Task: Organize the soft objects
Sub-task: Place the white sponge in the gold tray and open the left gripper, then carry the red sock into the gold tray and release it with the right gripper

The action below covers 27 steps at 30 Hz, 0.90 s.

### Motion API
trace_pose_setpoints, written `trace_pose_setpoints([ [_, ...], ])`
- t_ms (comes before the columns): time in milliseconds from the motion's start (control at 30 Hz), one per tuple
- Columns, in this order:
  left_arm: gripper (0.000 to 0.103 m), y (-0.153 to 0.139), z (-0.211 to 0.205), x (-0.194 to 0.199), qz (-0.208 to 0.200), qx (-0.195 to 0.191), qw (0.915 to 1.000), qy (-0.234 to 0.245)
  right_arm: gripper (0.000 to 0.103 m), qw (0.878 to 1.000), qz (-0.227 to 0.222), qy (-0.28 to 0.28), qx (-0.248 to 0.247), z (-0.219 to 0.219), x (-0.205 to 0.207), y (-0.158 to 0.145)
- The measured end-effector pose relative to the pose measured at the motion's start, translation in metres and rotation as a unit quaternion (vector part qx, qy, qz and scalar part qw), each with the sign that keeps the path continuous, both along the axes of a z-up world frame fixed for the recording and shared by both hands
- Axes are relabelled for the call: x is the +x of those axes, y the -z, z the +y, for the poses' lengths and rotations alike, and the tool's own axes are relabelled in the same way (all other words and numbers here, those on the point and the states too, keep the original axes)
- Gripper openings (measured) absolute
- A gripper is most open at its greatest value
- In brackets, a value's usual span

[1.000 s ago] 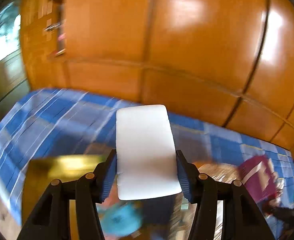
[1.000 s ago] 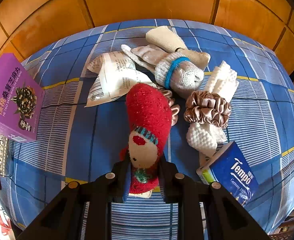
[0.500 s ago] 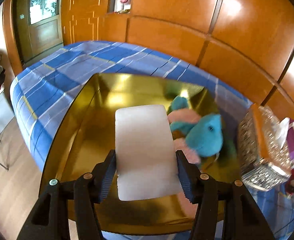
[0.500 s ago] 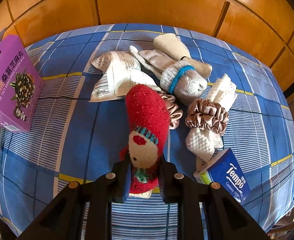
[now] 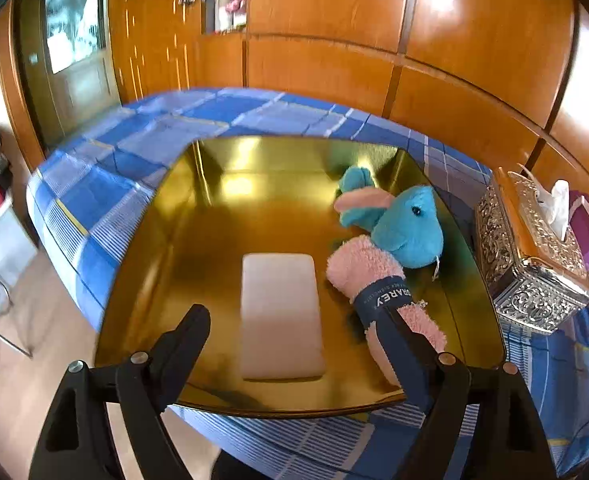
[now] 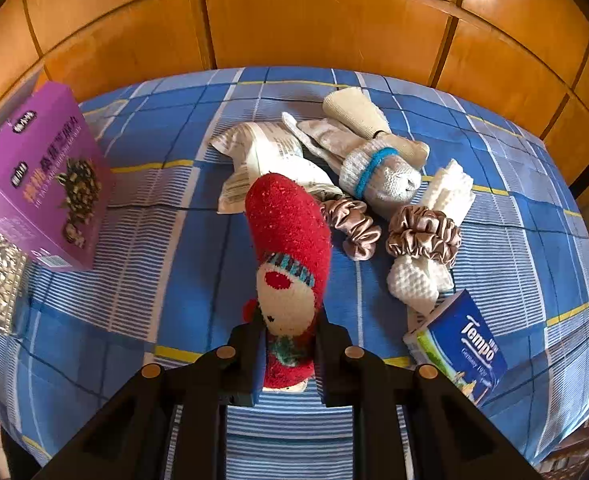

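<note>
In gold tray (image 5: 142, 240), white pad (image 5: 280, 316) lies flat, long axis running away from left gripper (image 5: 298, 344); jaws just opened wide, pad free between them; right gripper (image 6: 288, 350) clamps red sock (image 6: 290, 240) over bed (image 6: 182, 280), sock pointing ahead; tray next.

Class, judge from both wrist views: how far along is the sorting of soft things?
Done: white foam pad, blue plush toy and pink towel roll lie in the gold tray. In hand: red sock. Left: grey socks, satin scrunchies, white cloth.
</note>
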<state>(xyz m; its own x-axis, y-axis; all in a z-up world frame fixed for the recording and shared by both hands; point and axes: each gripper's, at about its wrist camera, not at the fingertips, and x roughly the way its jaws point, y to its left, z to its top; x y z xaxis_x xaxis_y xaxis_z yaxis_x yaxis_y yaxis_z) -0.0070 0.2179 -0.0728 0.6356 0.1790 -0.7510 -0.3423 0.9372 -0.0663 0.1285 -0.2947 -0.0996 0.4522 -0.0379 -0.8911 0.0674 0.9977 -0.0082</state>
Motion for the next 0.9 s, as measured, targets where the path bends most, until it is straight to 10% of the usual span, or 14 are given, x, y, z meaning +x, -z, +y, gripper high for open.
trace_pose_setpoints([
  [600, 0.09, -0.035, -0.007, -0.02, -0.05, 0.059, 0.9969, 0.014, 0.018, 0.996, -0.085, -0.023, 0.015, 0.073, 0.094, -0.117],
  [900, 0.09, -0.039, -0.005, -0.026, -0.054, 0.078, 0.9954, 0.013, 0.018, 0.962, -0.144, -0.221, 0.069, 0.237, 0.099, -0.184],
])
